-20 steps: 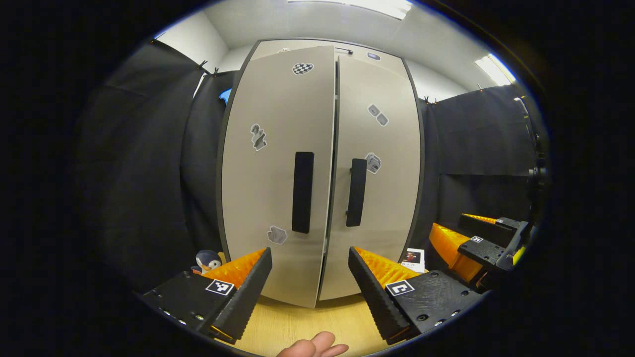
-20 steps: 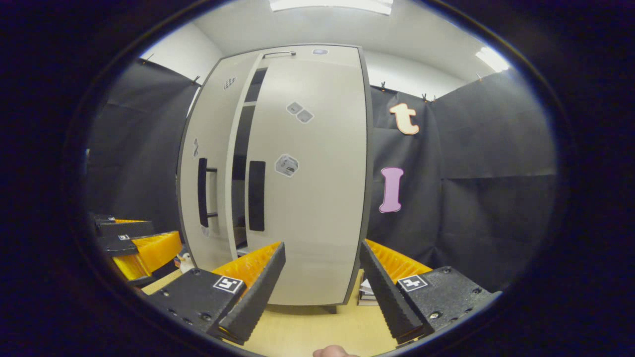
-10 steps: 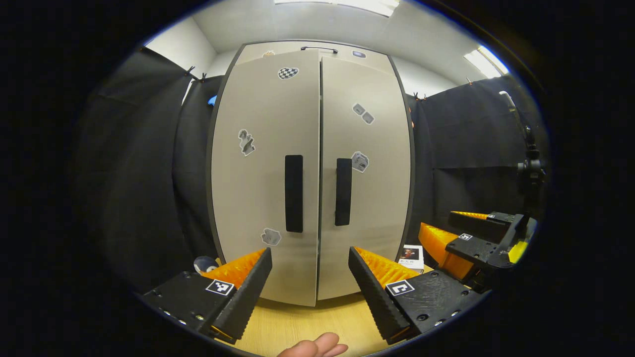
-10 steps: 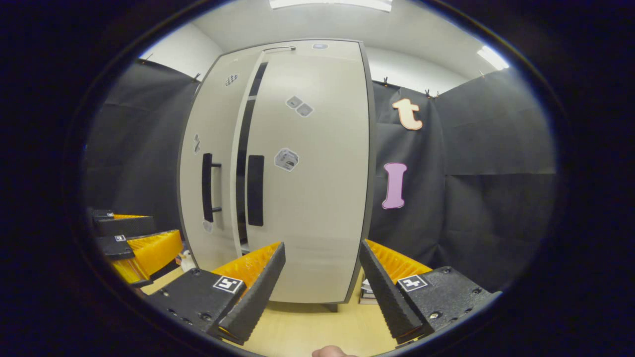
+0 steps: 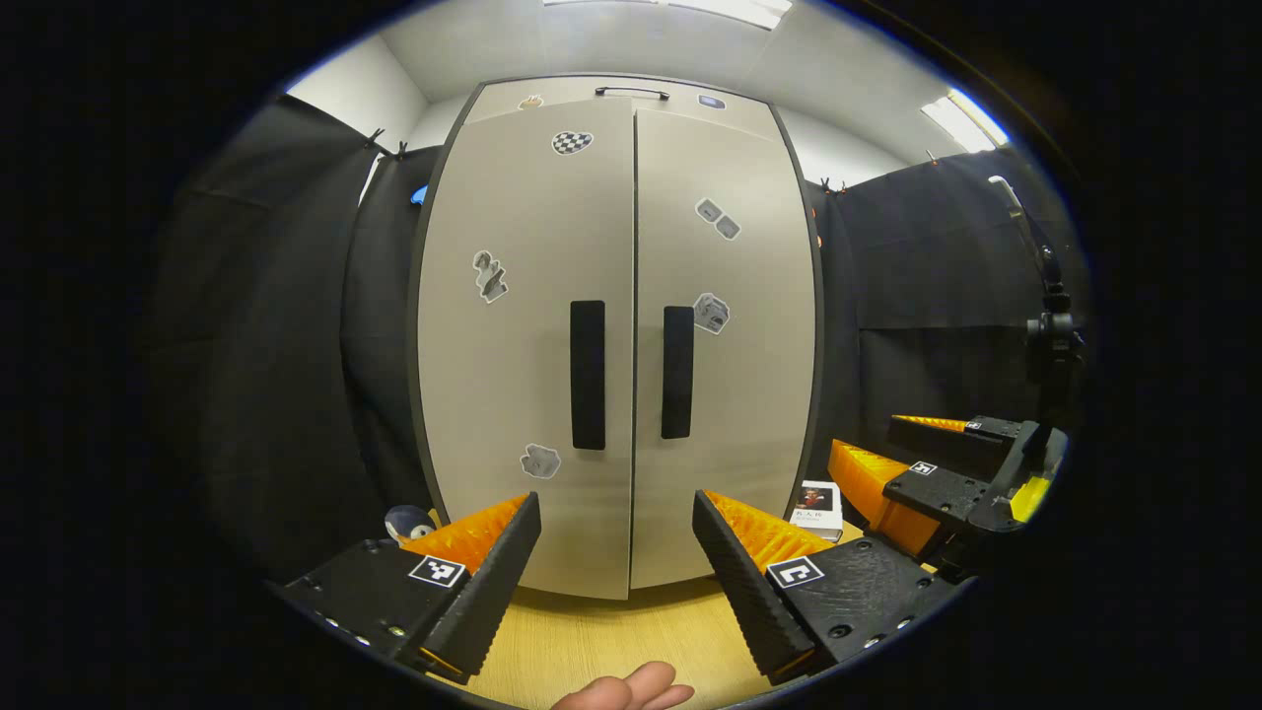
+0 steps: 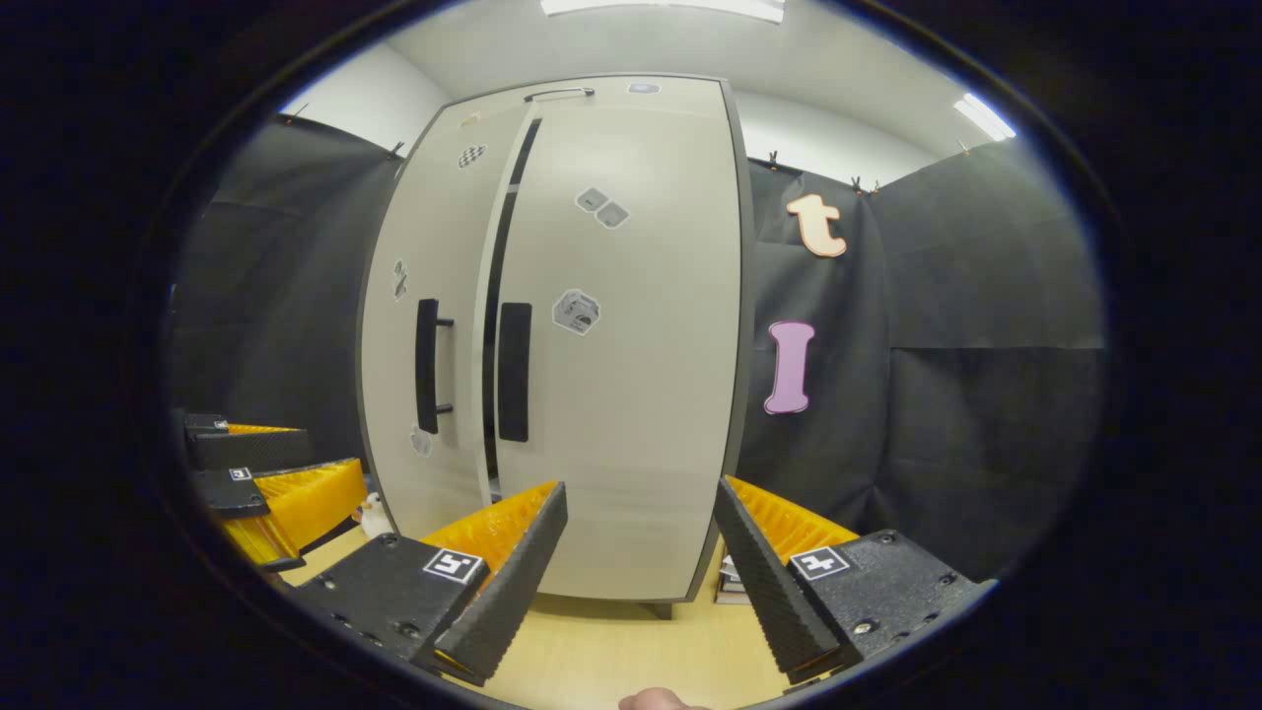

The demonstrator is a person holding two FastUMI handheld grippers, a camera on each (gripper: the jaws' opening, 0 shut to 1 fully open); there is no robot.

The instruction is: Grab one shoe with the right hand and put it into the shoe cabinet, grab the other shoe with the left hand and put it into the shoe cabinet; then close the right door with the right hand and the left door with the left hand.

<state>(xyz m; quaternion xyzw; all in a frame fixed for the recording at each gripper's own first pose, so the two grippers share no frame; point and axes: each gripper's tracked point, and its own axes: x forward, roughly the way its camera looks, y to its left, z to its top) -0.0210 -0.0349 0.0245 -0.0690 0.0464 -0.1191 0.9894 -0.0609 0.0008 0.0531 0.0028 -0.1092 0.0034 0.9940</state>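
**Doors nearly shut, both claws empty**

Seen head-on from the left gripper view: shoe cabinet (image 5: 616, 335) upright against the black booth wall, left door (image 5: 523, 335) and right door (image 5: 730, 335) meeting along a thin seam. From the right gripper view, a dark slit between the two panels, so left door (image 6: 434, 345) judged a touch ajar, right door (image 6: 631, 345) flush. No shoes in sight; presumably inside.

Left gripper (image 5: 616, 552) spread wide, nothing between the fingers, just short of the doors' lower edge. Right gripper (image 6: 641, 542) likewise wide and empty, aimed at the right door; seen too at the side of the left gripper view (image 5: 892, 463).

Handling, as a judgement: stiff flat panels on hinges, light to swing, smooth faces likely slippery under a fingertip. Best pushed flat near the free edge, beside the left handle (image 5: 588, 375) or right handle (image 5: 676, 372); a pinch on a bar handle only if pulling.

Underfoot, pale wood floor (image 5: 592, 641). Close by, a small book (image 5: 816, 505) right of the cabinet and a penguin toy (image 5: 407, 523) to its left. Bright ceiling lights above.
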